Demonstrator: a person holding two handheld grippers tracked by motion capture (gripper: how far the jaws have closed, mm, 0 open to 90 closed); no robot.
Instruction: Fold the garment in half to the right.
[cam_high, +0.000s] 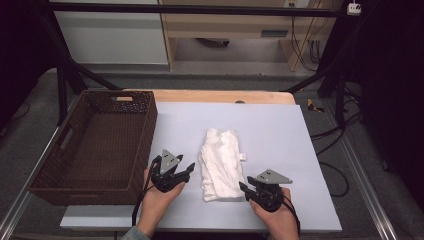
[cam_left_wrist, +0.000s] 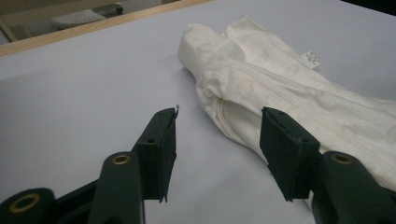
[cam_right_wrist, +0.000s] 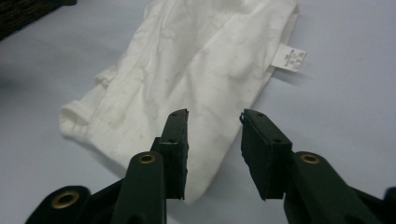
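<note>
Your two hand-held grippers (cam_high: 191, 167) (cam_high: 244, 188), jaws spread, flanked a soft, light folded cloth (cam_high: 219, 162) at frame centre; pinching its near edge looked best.

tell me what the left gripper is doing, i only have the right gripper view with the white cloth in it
Observer: The left gripper sits at the folded white cloth's left edge, jaws open, nothing between them.
Operator: and my right one, is it gripping
Observer: No. The right gripper is by the cloth's near right corner, jaws apart with no fabric pinched in them.
Operator: anywhere to drop the cloth
Observer: A brown wicker basket stands on the left side of the table, past the left gripper, with nothing in it.
</note>
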